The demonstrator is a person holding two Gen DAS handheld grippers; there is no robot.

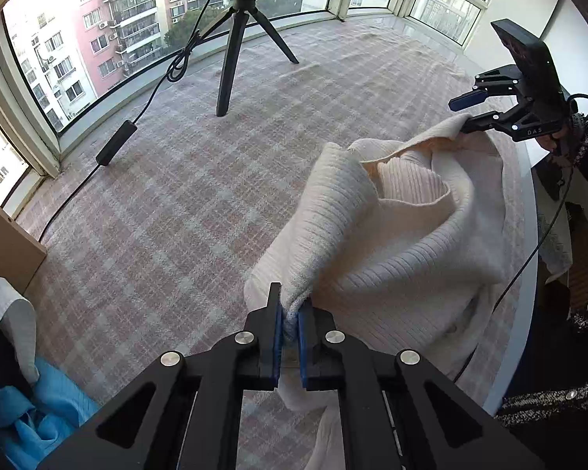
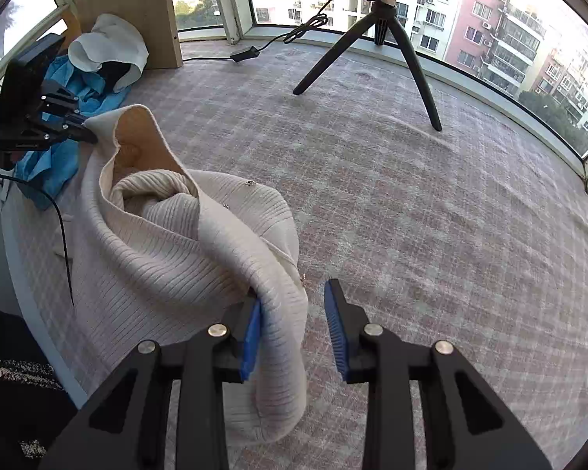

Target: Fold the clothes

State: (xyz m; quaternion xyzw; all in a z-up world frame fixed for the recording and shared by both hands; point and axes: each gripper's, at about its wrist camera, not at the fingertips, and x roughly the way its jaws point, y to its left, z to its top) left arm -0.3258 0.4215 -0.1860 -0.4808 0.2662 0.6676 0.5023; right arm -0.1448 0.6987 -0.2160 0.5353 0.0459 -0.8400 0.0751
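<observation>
A cream ribbed cardigan (image 1: 392, 243) with small metal buttons is lifted in loose folds above the plaid-covered table (image 1: 156, 215). My left gripper (image 1: 290, 301) is shut on a bunched edge of it, and the right wrist view shows this gripper (image 2: 90, 133) pinching a raised corner. My right gripper (image 2: 294, 293) stands open. A fold of the cardigan (image 2: 156, 254) hangs between its jaws against the left blue pad (image 2: 253, 337), clear of the right pad (image 2: 335, 333). In the left wrist view the right gripper (image 1: 460, 115) has its lower finger at the far cardigan edge.
A black tripod (image 1: 235, 39) stands at the back of the table, with a cable and adapter (image 1: 115, 143) beside it. Blue and white clothes (image 2: 106, 51) are piled by a wooden panel (image 2: 137, 8). The table's curved edge (image 1: 529, 235) runs beside a person's tweed sleeve (image 1: 548, 395).
</observation>
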